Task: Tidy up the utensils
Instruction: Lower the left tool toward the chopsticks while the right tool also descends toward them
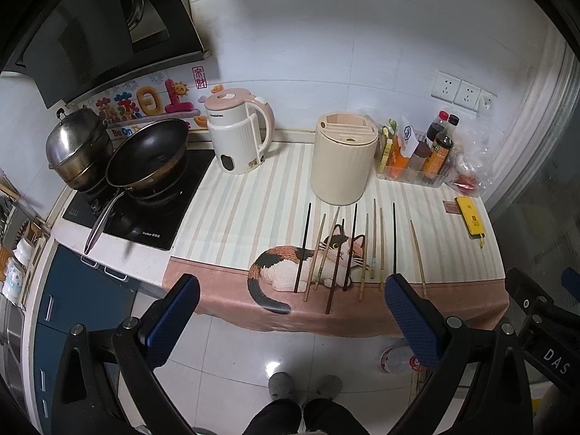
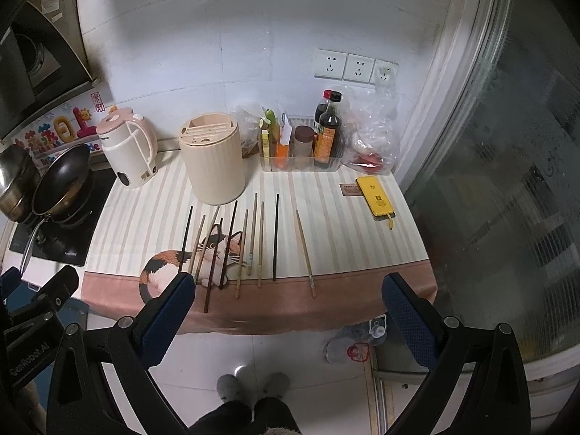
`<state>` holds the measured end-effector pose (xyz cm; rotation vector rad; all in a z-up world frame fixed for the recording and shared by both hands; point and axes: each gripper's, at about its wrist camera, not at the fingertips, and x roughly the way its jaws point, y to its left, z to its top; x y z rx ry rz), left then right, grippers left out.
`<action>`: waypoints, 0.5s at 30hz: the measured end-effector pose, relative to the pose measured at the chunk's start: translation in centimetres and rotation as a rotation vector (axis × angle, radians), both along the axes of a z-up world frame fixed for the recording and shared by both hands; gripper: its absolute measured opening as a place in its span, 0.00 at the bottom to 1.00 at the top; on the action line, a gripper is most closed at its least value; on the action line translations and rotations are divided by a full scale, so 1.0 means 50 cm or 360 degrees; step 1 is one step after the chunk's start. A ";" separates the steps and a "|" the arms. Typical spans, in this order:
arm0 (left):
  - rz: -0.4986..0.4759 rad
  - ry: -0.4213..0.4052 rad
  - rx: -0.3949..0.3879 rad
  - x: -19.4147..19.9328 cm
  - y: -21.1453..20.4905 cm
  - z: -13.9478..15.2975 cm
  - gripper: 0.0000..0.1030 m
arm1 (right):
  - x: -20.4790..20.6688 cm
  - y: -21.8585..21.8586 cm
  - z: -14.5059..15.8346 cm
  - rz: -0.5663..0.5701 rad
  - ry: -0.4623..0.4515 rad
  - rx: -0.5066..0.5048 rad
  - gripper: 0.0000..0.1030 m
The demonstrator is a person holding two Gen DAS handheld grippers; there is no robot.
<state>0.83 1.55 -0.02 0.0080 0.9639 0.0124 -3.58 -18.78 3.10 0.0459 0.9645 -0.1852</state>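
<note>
1. Kitchen counter w/ striped cat cloth (image 1: pixel 253 195); stove and kettle (image 1: pixel 237 132) to the left.
2. Progress: looks like nothing sorted yet. All chopsticks (image 1: pixel 339 253) lie loose in a row on the cloth, just in front of the beige holder (image 1: pixel 342 163), whose slots look empty.
3. Left gripper (image 1: pixel 290 322) and right gripper (image 2: pixel 286 320) both hover off the counter's front edge, above the floor, jaws wide apart, holding nothing.

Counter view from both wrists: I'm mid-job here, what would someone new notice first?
A row of chopsticks lies side by side across the cat-print mat, the dark and light sticks mixed, with one pale stick set apart to the right. Just behind them stands the cream slotted utensil holder. Both the left gripper and right gripper hover open, holding nothing.
</note>
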 end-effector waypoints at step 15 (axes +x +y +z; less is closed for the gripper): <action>0.0165 -0.0156 0.0139 0.059 -0.016 -0.042 1.00 | 0.028 -0.052 -0.024 -0.0035 -0.0208 0.0112 1.00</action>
